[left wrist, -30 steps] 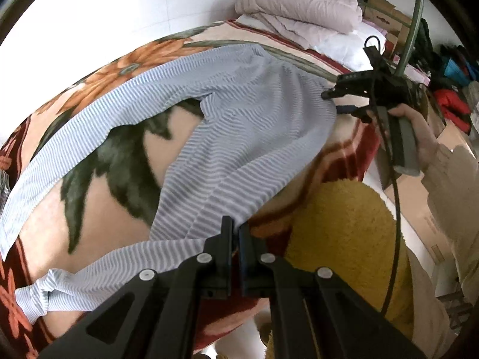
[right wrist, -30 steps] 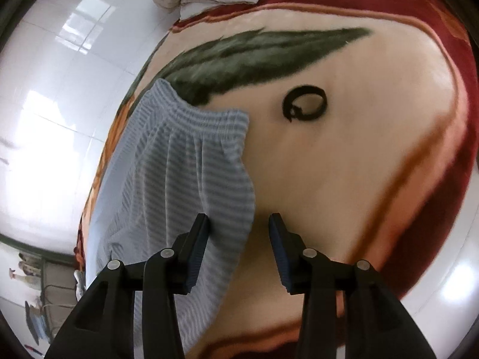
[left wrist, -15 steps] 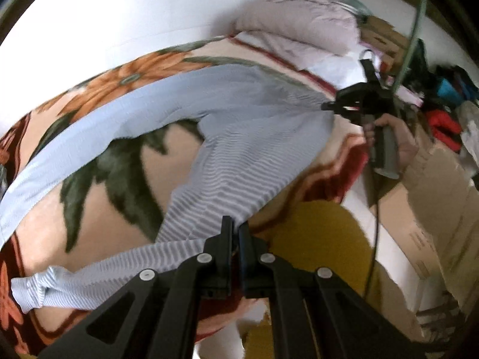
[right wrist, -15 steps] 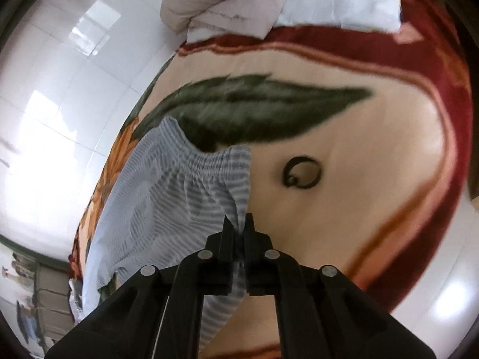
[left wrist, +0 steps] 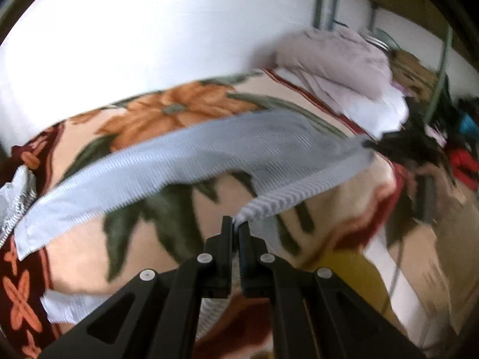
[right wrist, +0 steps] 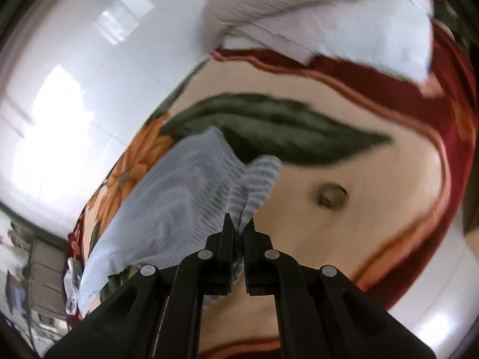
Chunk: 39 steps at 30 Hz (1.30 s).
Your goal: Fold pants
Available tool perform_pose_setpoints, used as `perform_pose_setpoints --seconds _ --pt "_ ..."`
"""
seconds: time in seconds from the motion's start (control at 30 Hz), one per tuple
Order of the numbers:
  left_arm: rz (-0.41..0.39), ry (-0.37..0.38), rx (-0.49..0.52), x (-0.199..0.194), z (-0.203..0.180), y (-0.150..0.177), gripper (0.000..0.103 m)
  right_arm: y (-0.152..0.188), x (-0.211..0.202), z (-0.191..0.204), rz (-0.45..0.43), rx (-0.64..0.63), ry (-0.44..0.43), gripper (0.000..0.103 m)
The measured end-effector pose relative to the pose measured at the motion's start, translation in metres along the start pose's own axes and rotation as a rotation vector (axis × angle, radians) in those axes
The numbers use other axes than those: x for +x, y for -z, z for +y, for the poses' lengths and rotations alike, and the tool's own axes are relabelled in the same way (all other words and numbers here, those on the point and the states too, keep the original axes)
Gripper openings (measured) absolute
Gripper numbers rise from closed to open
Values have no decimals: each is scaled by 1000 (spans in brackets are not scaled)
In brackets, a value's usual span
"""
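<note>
Pants [left wrist: 227,152] of thin grey-striped knit hang stretched between our two grippers above the bed's fleecy flowered blanket [left wrist: 167,113]. Our left gripper [left wrist: 235,227] pinches one fabric edge near the blanket's front edge. Our right gripper [right wrist: 238,224], jaws just closed, pinches the gathered waistband; beside it a dark ring [right wrist: 330,197] lies on the blanket.
</note>
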<state>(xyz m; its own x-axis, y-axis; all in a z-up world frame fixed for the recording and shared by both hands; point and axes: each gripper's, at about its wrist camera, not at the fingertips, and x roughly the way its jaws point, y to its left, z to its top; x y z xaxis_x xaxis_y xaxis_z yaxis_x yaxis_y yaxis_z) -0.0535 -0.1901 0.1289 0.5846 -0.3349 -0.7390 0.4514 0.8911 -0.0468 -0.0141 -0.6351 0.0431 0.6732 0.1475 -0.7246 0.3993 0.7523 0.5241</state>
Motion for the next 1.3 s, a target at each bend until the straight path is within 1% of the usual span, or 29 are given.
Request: perform_pose_setpoints --seconds 0.13,0.17,0.3,0.43,0.53,0.67,0.73,0.8,0.87,0.93,1.0,1.07,1.17,1.23,1.3 --pt "-27 -44 -41 15 26 -34 3 -25 8 37 -3 -77 19 6" --pt "-32 -66 -47 22 32 -44 3 -30 13 45 0 -96 26 6" --pt "-6 -102 -74 48 56 -67 3 -49 37 74 18 -162 45 6" --pt "22 -151 -87 86 82 -88 4 -68 76 97 44 -208 65 7" --pt "33 -184 -92 113 97 -100 4 -76 106 111 62 -241 88 7" --pt "59 -210 -99 149 117 -112 3 -85 148 126 89 -284 126 7" --pt "80 -228 -94 167 123 -114 3 -88 172 132 109 -305 123 7" --pt "114 -239 -107 190 134 -114 3 -90 190 135 140 -306 94 11" --pt "143 -244 -128 208 144 -111 3 -91 203 135 161 -295 87 19" --pt "160 -249 -136 217 148 -108 3 -94 205 135 157 -280 83 21" --pt "164 -248 -137 223 151 -104 3 -96 197 137 141 -276 66 24" --pt "160 -250 -123 225 150 -102 4 -98 182 138 100 -287 68 35" --pt "159 -252 -114 228 149 -102 4 -97 166 138 61 -309 99 36" --pt "160 -251 -121 229 151 -104 4 -94 162 141 81 -339 80 36" --pt "152 -252 -125 227 150 -106 4 -88 165 146 136 -385 46 36"
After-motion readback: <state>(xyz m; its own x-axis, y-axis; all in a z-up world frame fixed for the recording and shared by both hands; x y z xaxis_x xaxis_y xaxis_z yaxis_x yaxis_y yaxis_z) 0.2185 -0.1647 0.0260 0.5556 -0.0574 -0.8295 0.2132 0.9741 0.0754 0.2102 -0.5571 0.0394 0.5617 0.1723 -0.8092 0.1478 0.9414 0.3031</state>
